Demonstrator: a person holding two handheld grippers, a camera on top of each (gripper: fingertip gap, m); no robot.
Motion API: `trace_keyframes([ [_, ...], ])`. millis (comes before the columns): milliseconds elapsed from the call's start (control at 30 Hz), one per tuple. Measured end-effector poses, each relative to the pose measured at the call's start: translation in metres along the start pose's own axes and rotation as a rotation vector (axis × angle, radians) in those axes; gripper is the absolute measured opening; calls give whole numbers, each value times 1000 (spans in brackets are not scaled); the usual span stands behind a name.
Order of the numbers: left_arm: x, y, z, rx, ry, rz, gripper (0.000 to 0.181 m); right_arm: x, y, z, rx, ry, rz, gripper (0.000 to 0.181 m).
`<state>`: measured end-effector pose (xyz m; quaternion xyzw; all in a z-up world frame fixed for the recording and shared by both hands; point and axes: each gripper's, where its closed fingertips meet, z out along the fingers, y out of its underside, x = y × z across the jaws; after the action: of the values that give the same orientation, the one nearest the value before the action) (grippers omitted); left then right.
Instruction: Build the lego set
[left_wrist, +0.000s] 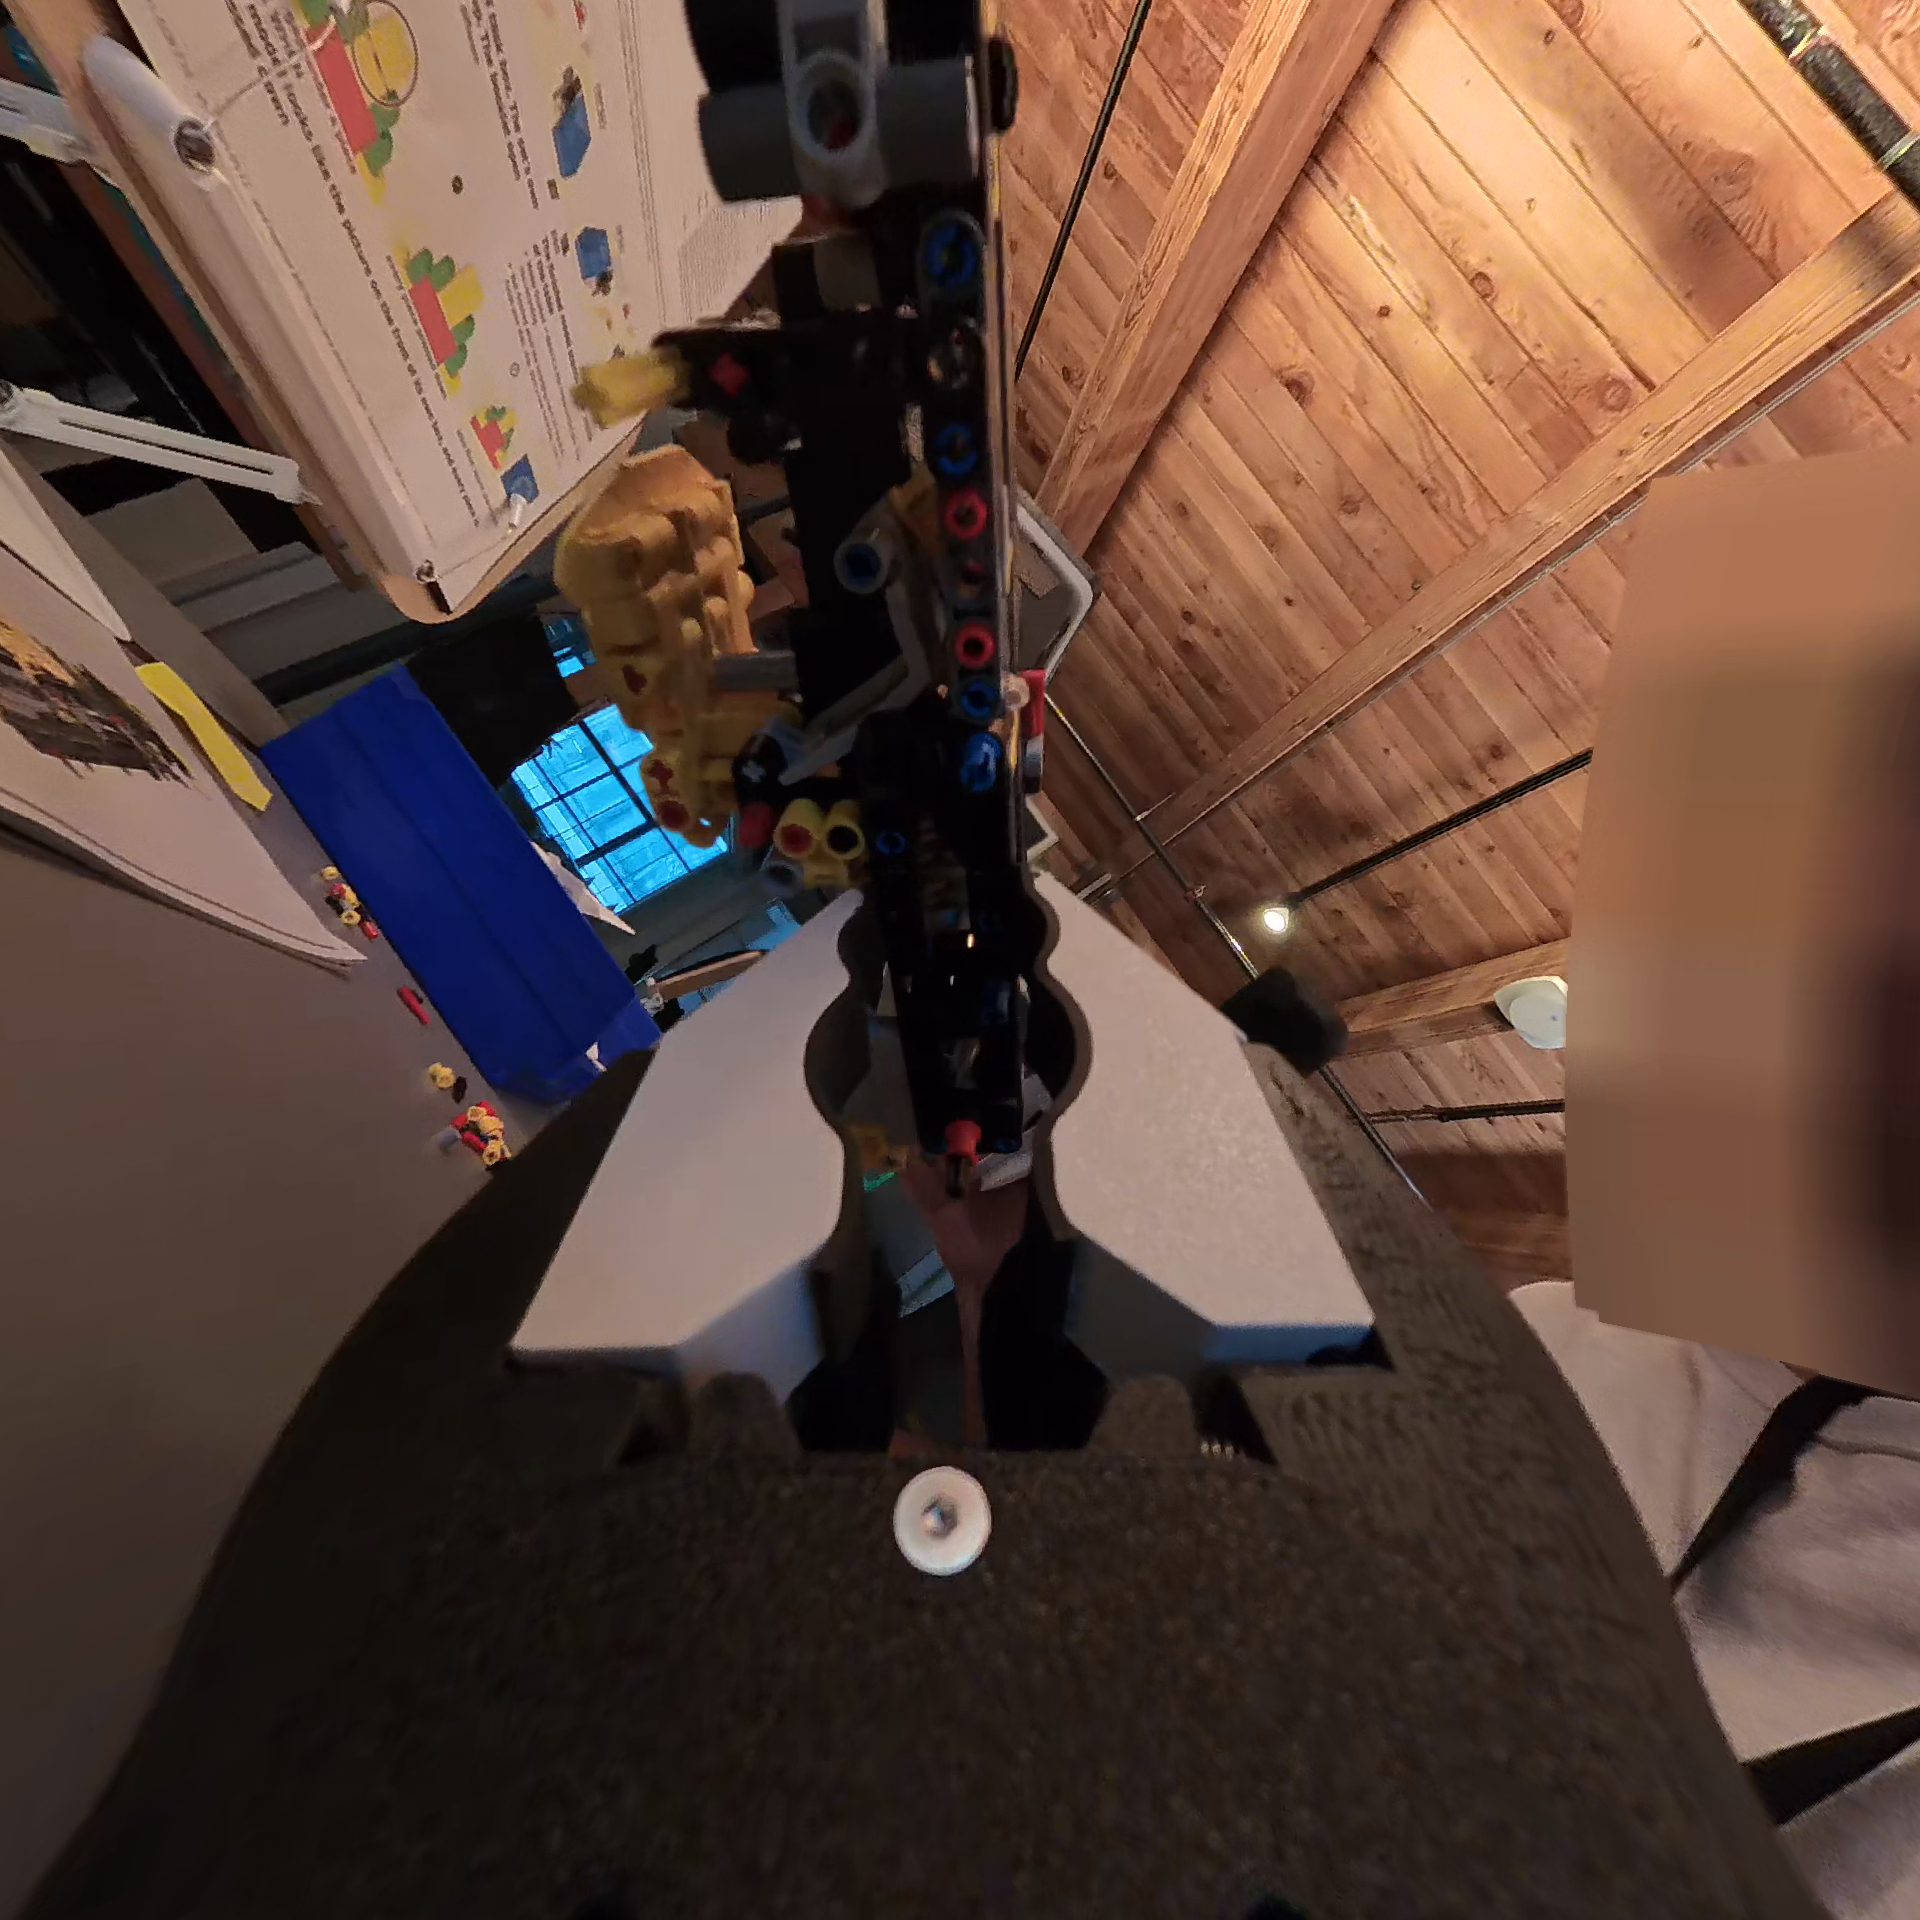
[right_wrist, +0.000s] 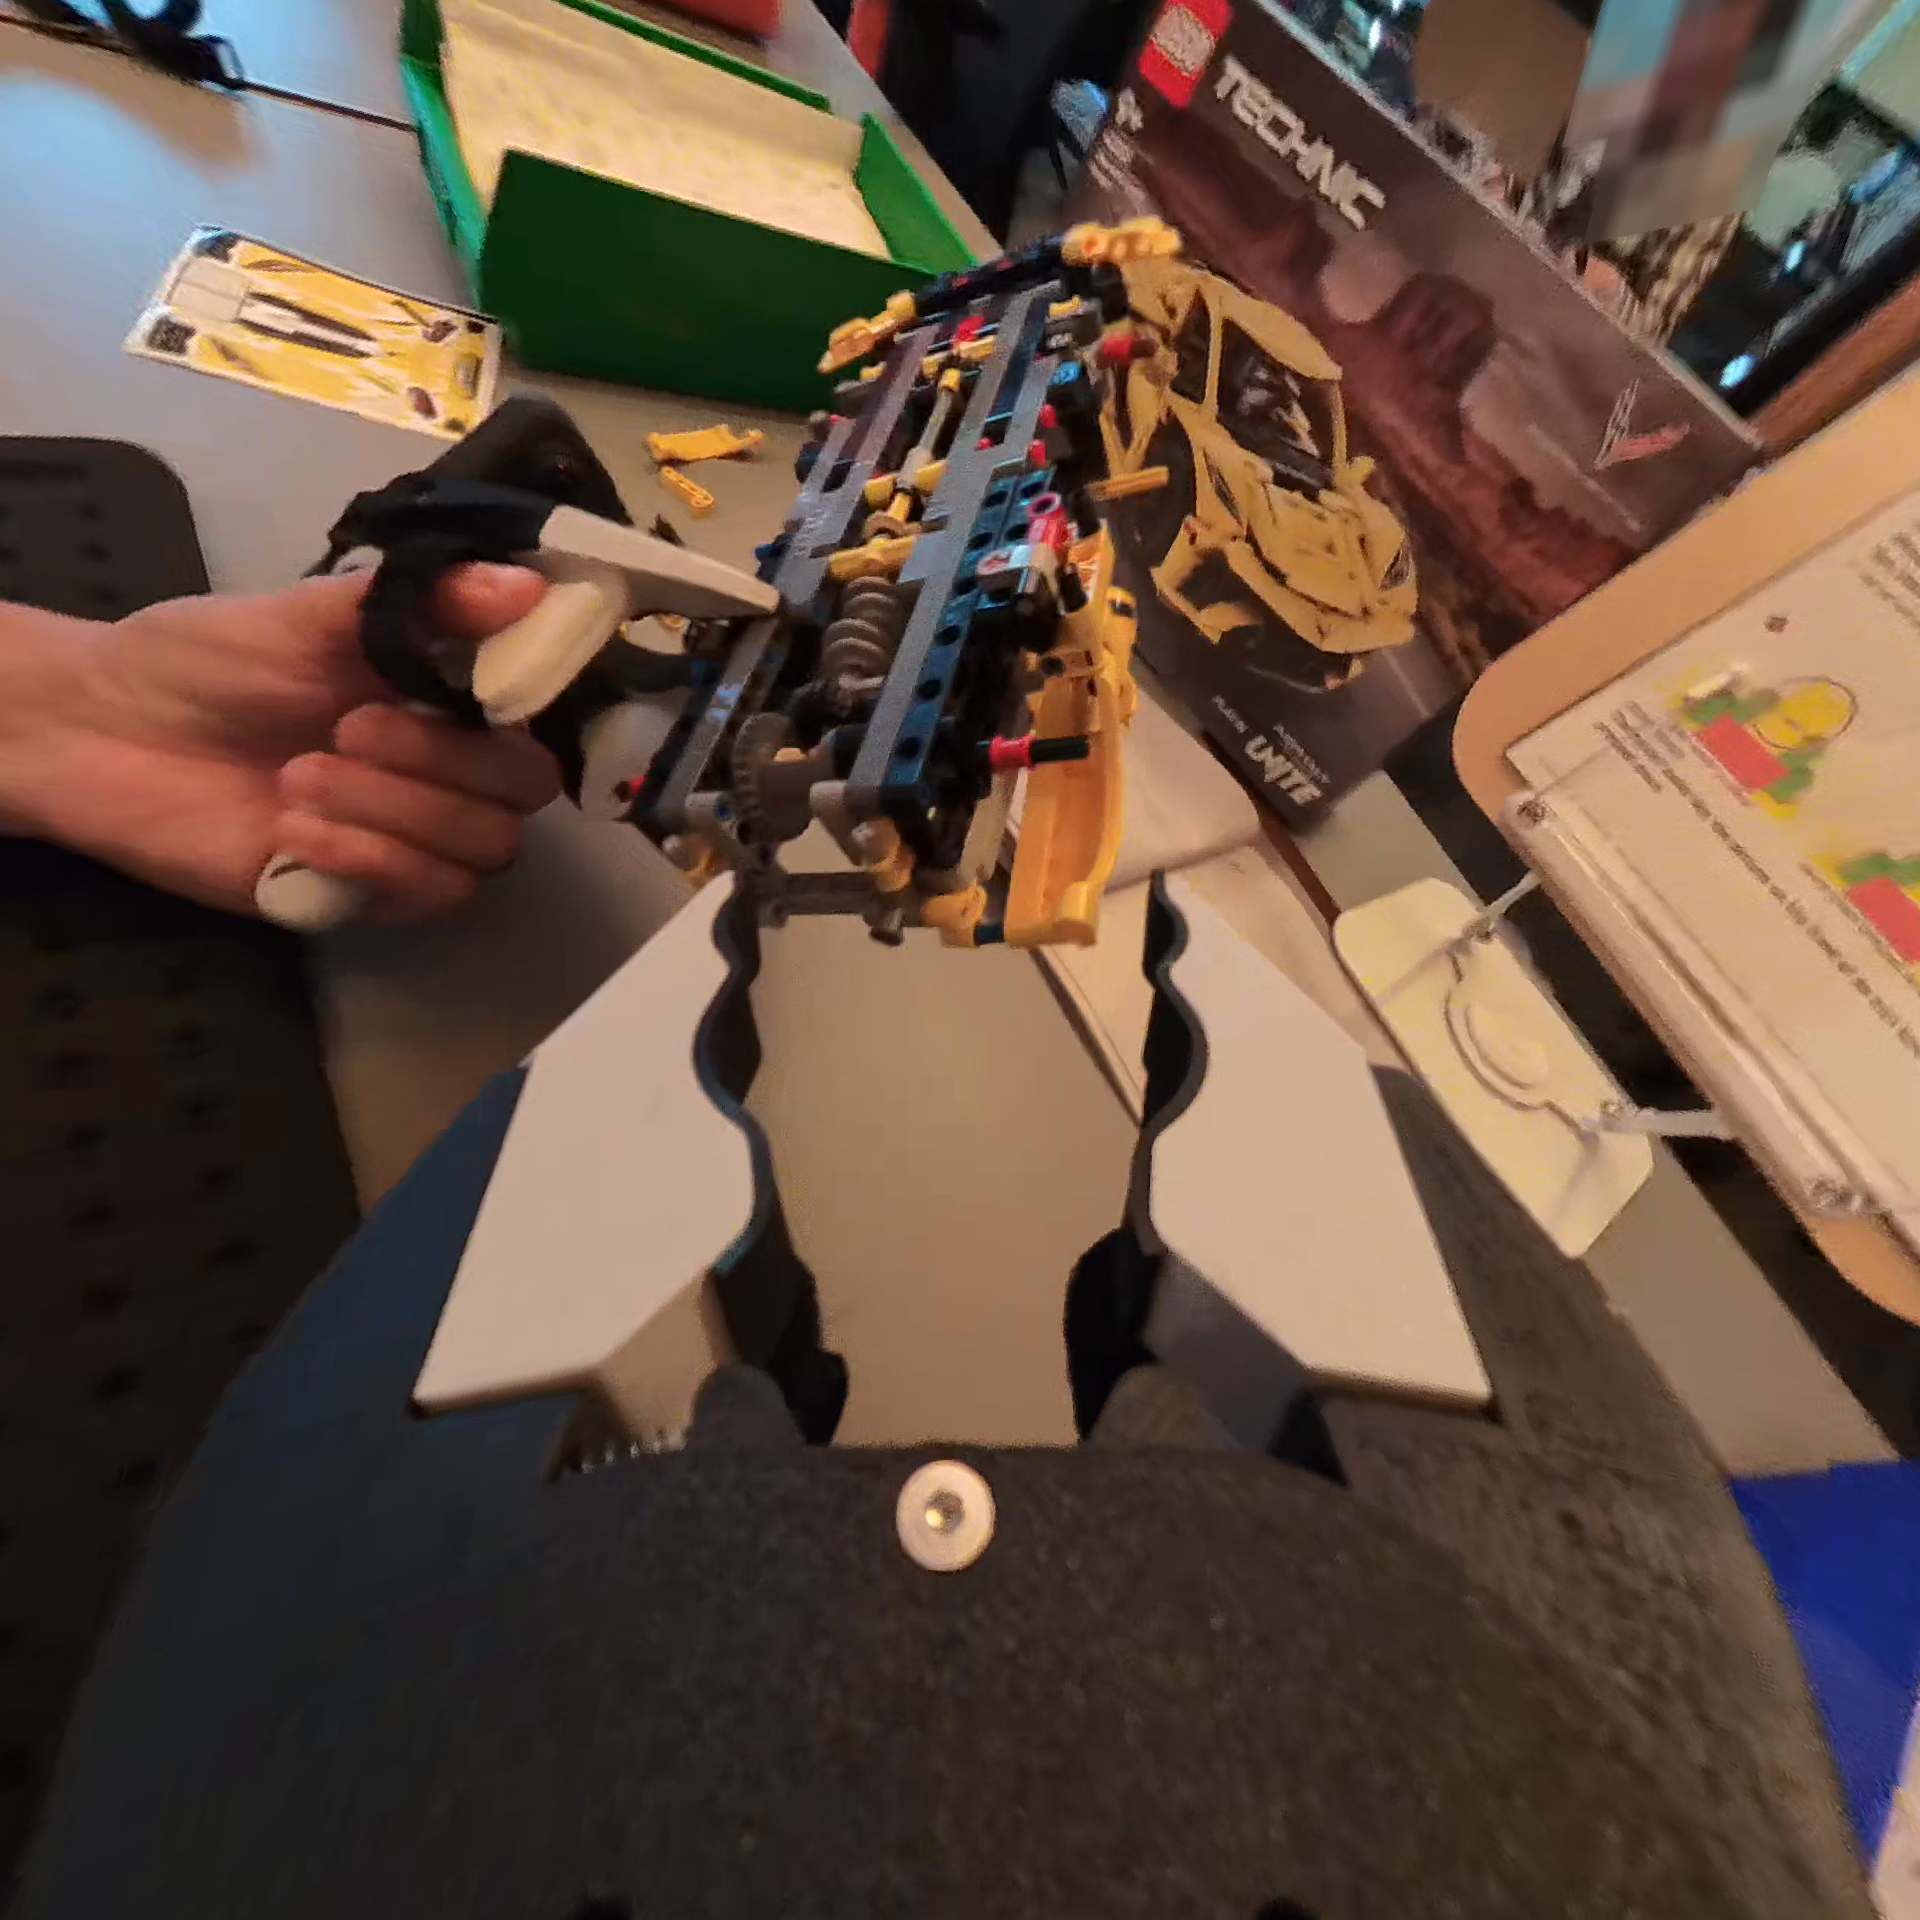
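Observation:
The partly built lego car chassis (left_wrist: 935, 582) is black and grey with yellow parts and blue and red pins. My left gripper (left_wrist: 945, 935) is shut on its black frame and holds it up edge-on toward the wooden ceiling. In the right wrist view the chassis (right_wrist: 935, 603) hangs in the air above the table, underside showing, held from the left by the left gripper (right_wrist: 727, 613) in a person's hand (right_wrist: 239, 727). My right gripper (right_wrist: 945, 914) is open and empty, its fingertips just below the chassis's near end.
The lego set box (right_wrist: 1382, 416) stands behind the chassis. A green box (right_wrist: 665, 281), a sticker sheet (right_wrist: 312, 332) and loose yellow parts (right_wrist: 696, 457) lie on the grey table (right_wrist: 208, 166). An instruction board (right_wrist: 1745, 831) on a white stand is at right. A blue bin (left_wrist: 457, 873) and small loose pieces (left_wrist: 473, 1127) show in the left wrist view. The gap from one gripper's tips to the other's is roughly 10 cm.

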<state>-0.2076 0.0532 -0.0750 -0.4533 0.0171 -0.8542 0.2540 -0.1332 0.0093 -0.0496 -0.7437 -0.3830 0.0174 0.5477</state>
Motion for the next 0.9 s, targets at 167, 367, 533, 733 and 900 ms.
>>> trace_keyframes([
  [167,2,-2,-1,23,60,-105,24,10,16,9,-63,105,-191,75],
  [367,1,-2,-1,32,76,-161,24,9,-2,11,49,154,-240,59],
  [533,-2,0,-2,36,96,-237,24,8,-1,14,51,145,-287,56],
  [733,-2,-1,-3,38,114,-284,24,6,-3,10,51,165,-421,46],
  [900,2,3,0,19,136,-284,25,7,-9,3,73,167,-407,44],
])
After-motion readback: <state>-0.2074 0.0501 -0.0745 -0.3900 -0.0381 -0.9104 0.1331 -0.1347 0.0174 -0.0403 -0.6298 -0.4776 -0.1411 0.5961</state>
